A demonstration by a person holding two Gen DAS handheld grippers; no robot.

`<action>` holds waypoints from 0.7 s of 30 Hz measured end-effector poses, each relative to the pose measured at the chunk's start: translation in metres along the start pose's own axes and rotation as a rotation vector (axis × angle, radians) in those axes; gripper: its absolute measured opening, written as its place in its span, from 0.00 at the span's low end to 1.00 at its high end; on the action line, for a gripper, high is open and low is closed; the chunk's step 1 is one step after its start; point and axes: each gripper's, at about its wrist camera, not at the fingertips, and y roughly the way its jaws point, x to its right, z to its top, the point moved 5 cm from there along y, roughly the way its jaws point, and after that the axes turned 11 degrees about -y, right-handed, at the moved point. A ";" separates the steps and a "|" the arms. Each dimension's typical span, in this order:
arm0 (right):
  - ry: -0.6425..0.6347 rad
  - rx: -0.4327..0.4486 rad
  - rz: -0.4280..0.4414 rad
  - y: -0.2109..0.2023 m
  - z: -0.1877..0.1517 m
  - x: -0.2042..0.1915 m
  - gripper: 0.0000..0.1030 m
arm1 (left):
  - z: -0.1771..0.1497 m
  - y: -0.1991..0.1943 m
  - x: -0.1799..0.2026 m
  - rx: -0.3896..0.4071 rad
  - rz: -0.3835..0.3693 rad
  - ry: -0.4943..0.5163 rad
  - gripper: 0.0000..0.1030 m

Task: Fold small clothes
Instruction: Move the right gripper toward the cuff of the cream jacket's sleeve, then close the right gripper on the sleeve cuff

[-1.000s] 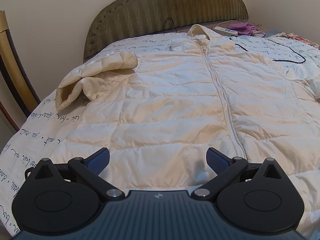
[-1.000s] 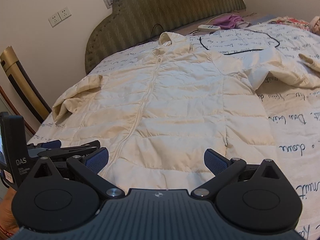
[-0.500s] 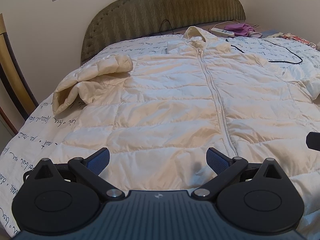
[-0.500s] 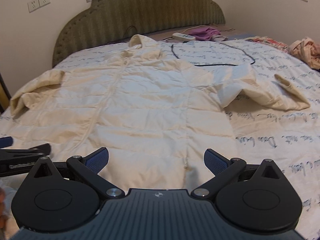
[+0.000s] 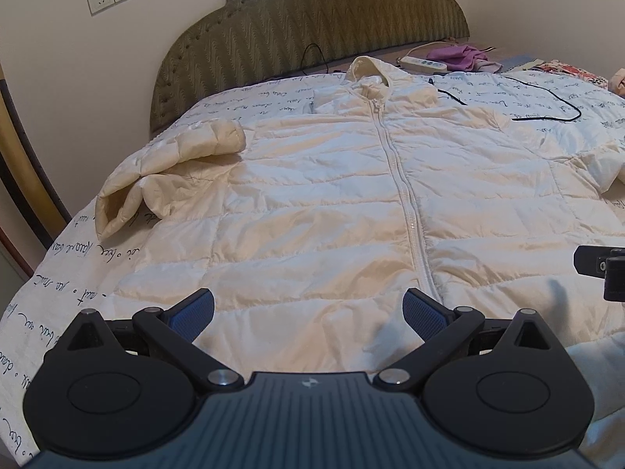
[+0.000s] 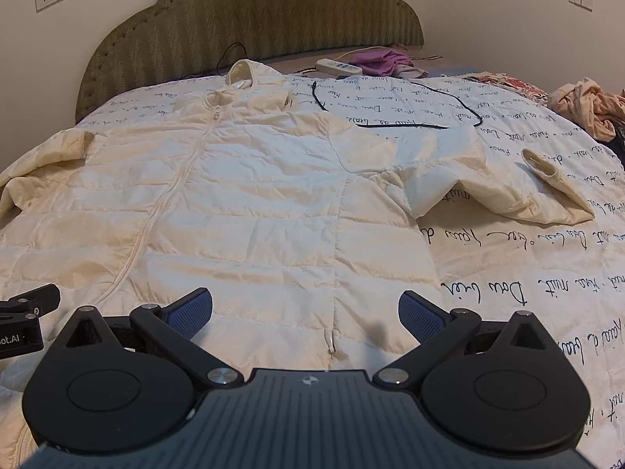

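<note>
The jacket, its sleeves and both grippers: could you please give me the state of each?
Jacket: spread flat, zipped.
Left sleeve: bent back on itself.
Right sleeve: spread out sideways.
Left gripper: open, empty.
Right gripper: open, empty.
Black cable: loose on the quilt.

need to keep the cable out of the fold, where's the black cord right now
The black cord lies looped on the bedspread beyond the jacket's right shoulder in the right wrist view, running up toward the white power strip by the headboard.
</note>
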 end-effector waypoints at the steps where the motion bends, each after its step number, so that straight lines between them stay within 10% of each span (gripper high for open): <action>1: 0.001 -0.001 -0.001 0.000 0.000 0.001 1.00 | 0.000 0.000 0.001 0.000 0.000 0.002 1.00; 21: 0.025 0.010 0.029 0.006 0.000 0.012 1.00 | 0.004 0.001 0.022 0.008 -0.032 0.033 1.00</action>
